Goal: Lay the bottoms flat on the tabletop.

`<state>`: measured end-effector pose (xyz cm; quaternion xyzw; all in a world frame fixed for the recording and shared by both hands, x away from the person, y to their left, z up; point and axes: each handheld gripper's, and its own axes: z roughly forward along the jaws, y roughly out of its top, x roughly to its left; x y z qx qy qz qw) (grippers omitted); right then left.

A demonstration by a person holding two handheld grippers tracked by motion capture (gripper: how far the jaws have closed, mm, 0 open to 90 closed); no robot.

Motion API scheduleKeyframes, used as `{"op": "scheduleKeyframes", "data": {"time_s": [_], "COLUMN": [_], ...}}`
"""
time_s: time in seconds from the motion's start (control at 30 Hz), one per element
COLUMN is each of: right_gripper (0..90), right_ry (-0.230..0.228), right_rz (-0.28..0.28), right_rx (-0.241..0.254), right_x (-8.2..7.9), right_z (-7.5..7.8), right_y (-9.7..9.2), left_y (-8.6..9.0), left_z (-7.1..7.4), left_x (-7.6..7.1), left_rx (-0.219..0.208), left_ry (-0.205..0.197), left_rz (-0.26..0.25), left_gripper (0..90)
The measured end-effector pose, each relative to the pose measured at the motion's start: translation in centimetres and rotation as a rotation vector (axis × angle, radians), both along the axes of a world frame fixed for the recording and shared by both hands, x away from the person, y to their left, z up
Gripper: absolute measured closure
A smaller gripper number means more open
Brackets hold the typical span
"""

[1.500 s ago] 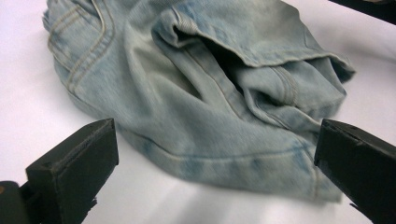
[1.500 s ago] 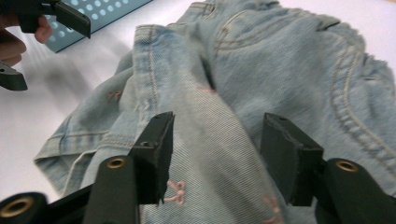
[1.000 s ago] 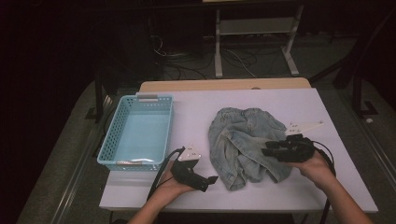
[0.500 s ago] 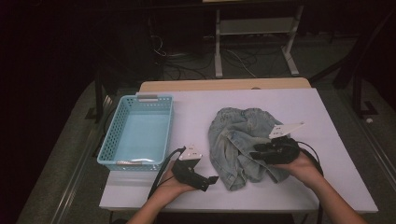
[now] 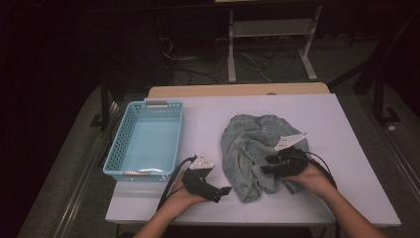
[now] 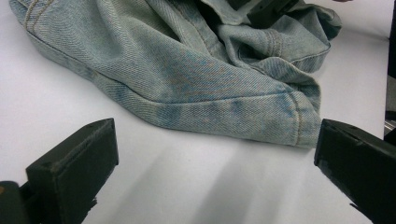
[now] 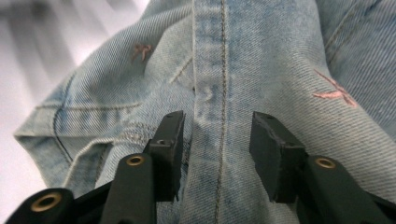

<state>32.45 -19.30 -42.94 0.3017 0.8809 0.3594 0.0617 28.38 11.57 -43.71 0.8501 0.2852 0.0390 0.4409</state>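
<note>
A crumpled pale blue denim garment (image 5: 250, 141) lies on the white table (image 5: 341, 134), right of centre. My right gripper (image 5: 265, 168) rests low over its right-hand folds, pointing left. In the right gripper view the jaws (image 7: 219, 123) stand partly apart, astride a stitched seam (image 7: 223, 84), and the pads do not pinch the cloth. My left gripper (image 5: 225, 192) sits near the table's front edge, left of the garment, pointing right. Its jaws (image 6: 217, 140) stand wide open on bare table, a short way off the denim hem (image 6: 224, 112).
A light blue plastic basket (image 5: 157, 105) with nothing inside stands at the table's left. Bare white table lies behind and to the right of the garment. Beyond the table, a dark floor holds cables and a white stand (image 5: 270, 29).
My right gripper has slid left over the denim, from its right edge toward its middle, and sunk a little. The left gripper has stayed where it was.
</note>
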Motion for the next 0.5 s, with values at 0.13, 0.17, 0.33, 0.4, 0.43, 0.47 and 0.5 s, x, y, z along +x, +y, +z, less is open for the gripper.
{"op": "scheduleKeyframes", "data": {"time_s": [0.13,0.17,0.33,0.4,0.43,0.47,0.5], "right_gripper": [65.2,67.6,78.9,81.9,83.1,83.7,84.1], "right_ry": [0.006,0.002,-0.008,-0.014,-0.014,-0.015,-0.015], "right_rz": [0.01,0.015,0.018,0.018,0.018,0.019,0.018], "right_rx": [-0.032,-0.039,-0.07,-0.068,-0.066,-0.06,-0.053], "right_x": [0.01,0.01,-0.04,0.02,0.01,0.0,-0.01], "right_z": [-0.42,-0.49,-0.63,-0.54,-0.45,-0.36,-0.28], "right_y": [0.09,0.15,0.36,0.22,0.15,0.06,-0.02], "left_y": [0.03,0.03,-0.01,-0.02,-0.01,-0.01,-0.01], "left_z": [-0.01,-0.01,-0.07,-0.09,-0.09,-0.09,-0.1], "left_x": [0.03,0.03,0.05,0.04,0.05,0.06,0.08], "left_rx": [-0.001,-0.001,0.003,0.006,0.007,0.006,0.006], "left_ry": [0.002,0.002,0.005,0.005,0.004,0.005,0.005], "left_rz": [0.002,0.002,-0.001,-0.004,-0.005,-0.004,-0.004], "left_gripper": [0.0,0.0,0.0,0.0,0.0,0.0,0.0]}}
